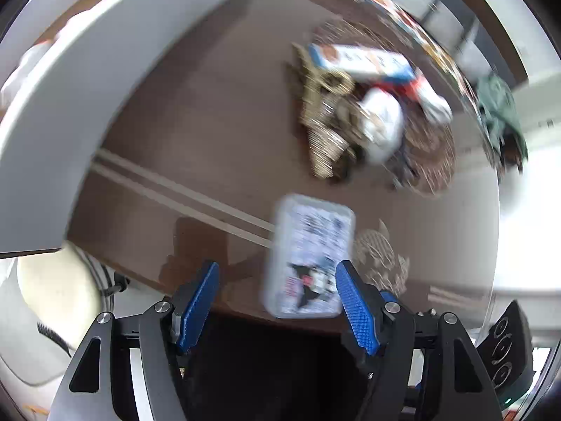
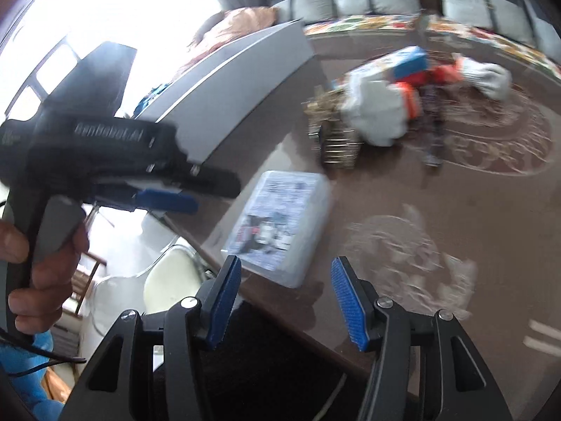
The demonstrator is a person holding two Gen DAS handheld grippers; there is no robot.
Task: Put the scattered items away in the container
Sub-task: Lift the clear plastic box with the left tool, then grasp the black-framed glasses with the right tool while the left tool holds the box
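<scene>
Left claw (image 1: 277,280): jaws apart, blue pads facing each other, nothing between them; it hangs above the near edge of the tabletop (image 1: 210,147), pointing steeply down.
Right claw (image 2: 285,280): jaws apart and empty, above the same near edge.
Left claw from the right wrist view: it shows side-on at upper left (image 2: 164,201), held by a hand (image 2: 42,266) on its grey trigger, over the tabletop's left edge.
Packet (image 1: 310,256): a flat clear-wrapped white packet with printed paper inside, lying on the brown tabletop close to its near edge. In the left wrist view it sits just ahead of the left claw, nearer the right-hand pad (image 1: 356,301), whose tip overlaps the packet's lower right corner; whether they touch cannot be told. In the right wrist view the packet (image 2: 280,224) lies just ahead of the right claw, towards its left pad.
Pile of items (image 1: 371,112): farther back on the tabletop, well apart from both claws; a woven gold-coloured piece (image 1: 322,133), white gloves with orange cuffs (image 2: 378,115) and a white and blue box (image 1: 364,59), all blurred.
Grey panel (image 1: 87,98): a broad light-grey surface along the left of the tabletop; what it belongs to cannot be told.
Container: which thing is the container cannot be told.
</scene>
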